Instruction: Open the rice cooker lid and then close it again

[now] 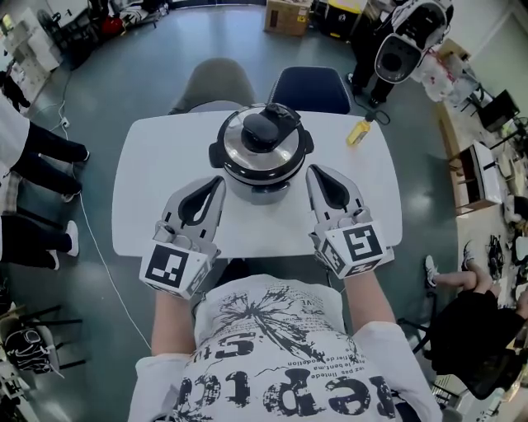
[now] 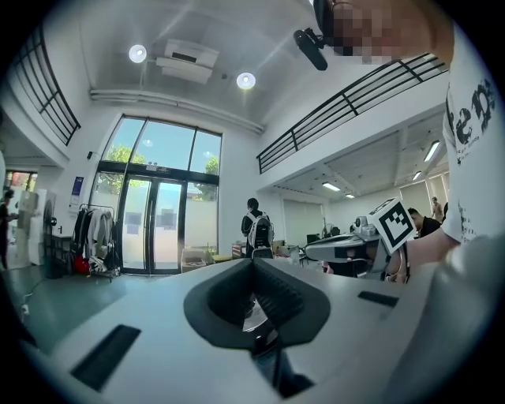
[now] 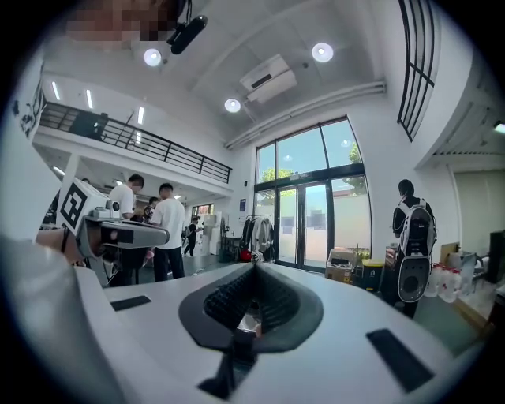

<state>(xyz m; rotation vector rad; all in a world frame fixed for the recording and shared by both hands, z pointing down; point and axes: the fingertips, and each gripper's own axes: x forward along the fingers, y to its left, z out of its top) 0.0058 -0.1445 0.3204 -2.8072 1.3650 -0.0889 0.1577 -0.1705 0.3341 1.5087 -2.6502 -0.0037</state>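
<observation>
A big white table [image 1: 148, 165] fills the middle of the head view. Behind it, near the top of the frame, stand a grey chair [image 1: 219, 82] and a blue chair [image 1: 309, 89], with a brown box [image 1: 287, 15] on the floor above them. People's legs show at the left edge. A small yellow thing [image 1: 359, 132] lies on the table, right of the middle.

The rice cooker [image 1: 264, 152] sits in the middle of the table, toward its far side. It stands between the two grippers. The left gripper [image 1: 219, 183] is just below and left of it, and the right gripper [image 1: 313, 171] is just below and right of it. Both tips are close beside the pot's round wall; I cannot tell if they touch it.

In its own view the left gripper [image 2: 252, 262] has its jaws pressed together with nothing in them. The right gripper [image 3: 254, 267] looks the same, jaws together and empty.

The cooker is round and black, with small black handles on its sides. Its lid [image 1: 285, 152] is down, flat and shiny silver, with a black handle [image 1: 268, 128] on top.
</observation>
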